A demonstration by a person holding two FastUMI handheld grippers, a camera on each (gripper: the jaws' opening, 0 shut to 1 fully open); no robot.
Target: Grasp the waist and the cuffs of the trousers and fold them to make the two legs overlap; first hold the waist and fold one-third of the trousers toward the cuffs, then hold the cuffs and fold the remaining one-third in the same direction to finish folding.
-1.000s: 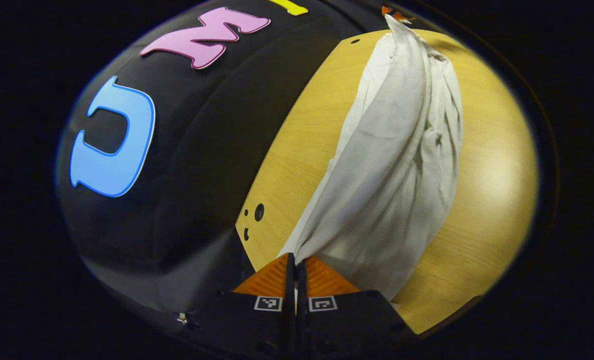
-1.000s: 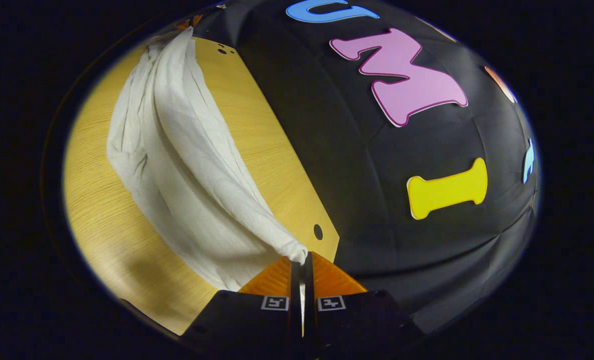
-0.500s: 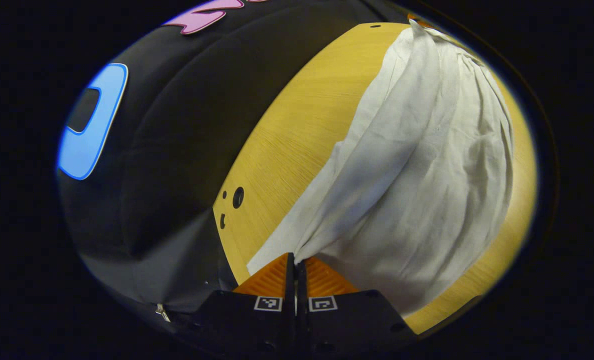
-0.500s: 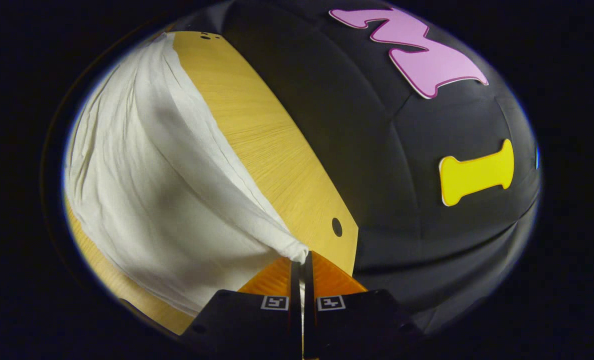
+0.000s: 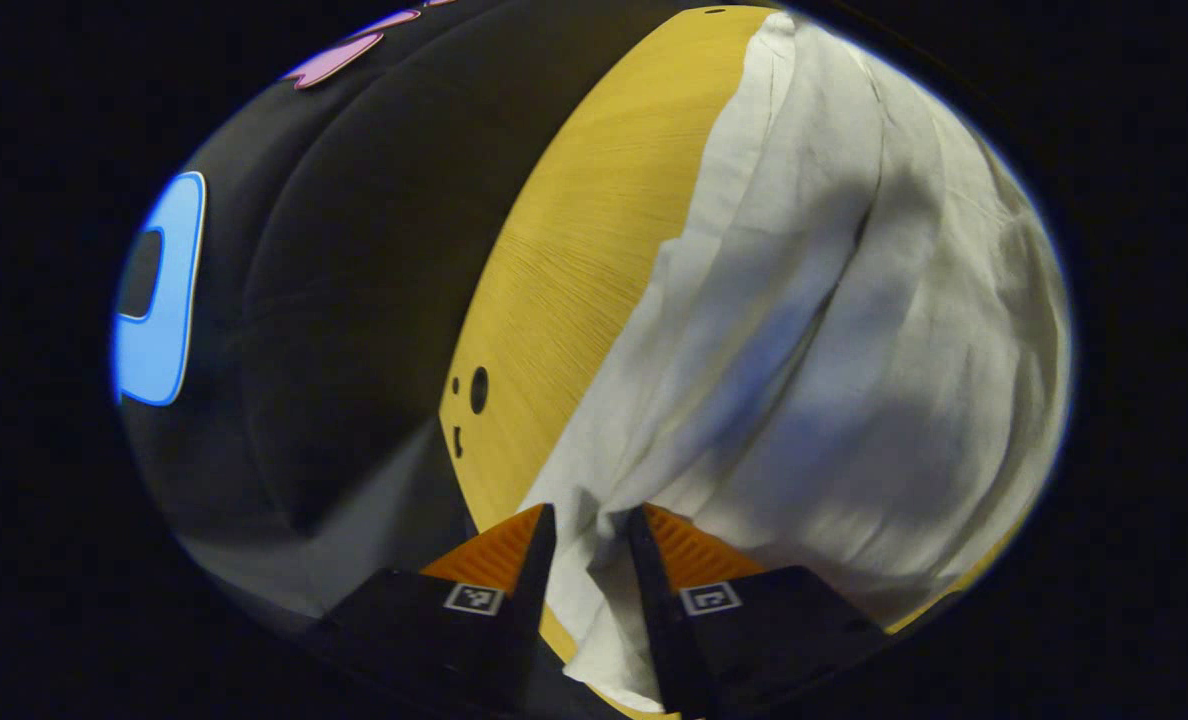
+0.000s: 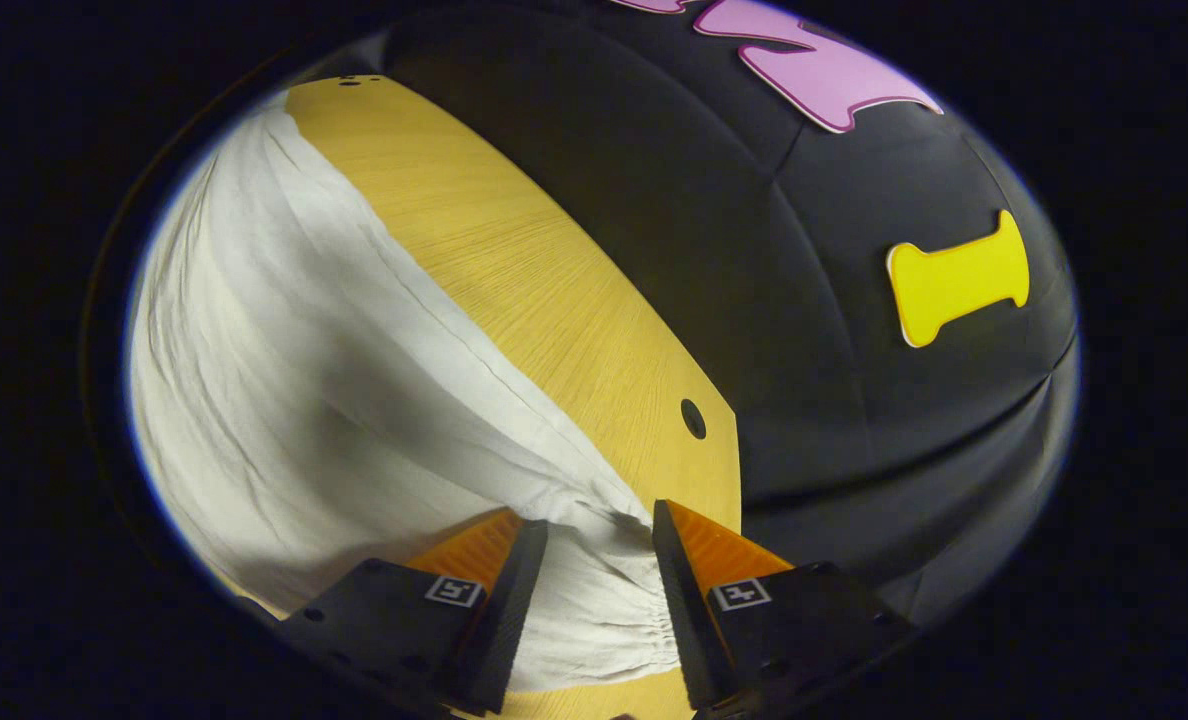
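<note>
Your left gripper point(image 5: 586, 525) stands parted with a fold of the white trousers point(image 5: 834, 330) lying loose between its fingers, gripping nothing. Your right gripper point(image 6: 599, 530) is likewise spread, astride the gathered elastic hem. The trousers lie across the wooden bench point(image 6: 514, 260), at lower left in the right gripper view. The cloth looks light, soft and limp; pinch the thicker hem edges, where layers bunch.

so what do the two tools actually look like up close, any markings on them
Both look alike. The left tool has two wedge-shaped fingers that taper to thin tips, with ribbed pads on their faces, set on dark angular bodies. Each body carries a small square black-and-white tag near the finger base. The right tool has the same build and the same pair of square tags. No cables or sleeves can be seen.
</note>
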